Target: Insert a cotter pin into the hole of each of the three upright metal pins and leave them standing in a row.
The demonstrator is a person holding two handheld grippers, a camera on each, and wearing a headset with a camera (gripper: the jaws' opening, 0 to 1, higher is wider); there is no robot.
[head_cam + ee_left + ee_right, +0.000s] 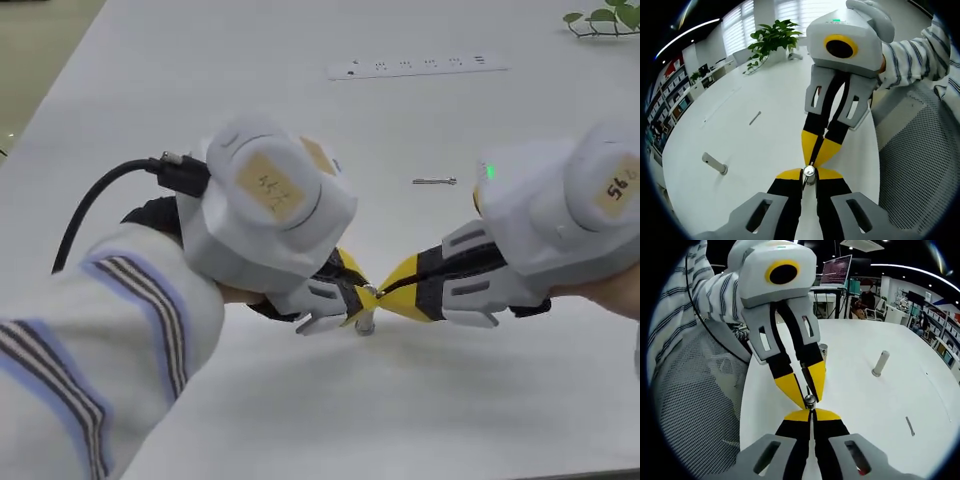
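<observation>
Table [300,420] open between obstacles: upright pin [714,163], lying pin [434,181], power strip [417,67].

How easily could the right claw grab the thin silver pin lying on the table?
Probably not yet: the right claw is shut at the upright silver metal pin. The thin silver pin lies unblocked.

Three cameras, all near one spot of the white table [300,60].
The head view looked forward and down from above both grippers, close over them. The left gripper view looked along its own jaws at the right gripper [812,160], tip to tip; the right gripper view faced back at the left gripper [809,395], just as near. All three shared the upright metal pin [365,322] where the jaw tips met, and the loose pin [433,181] lying farther off.
</observation>
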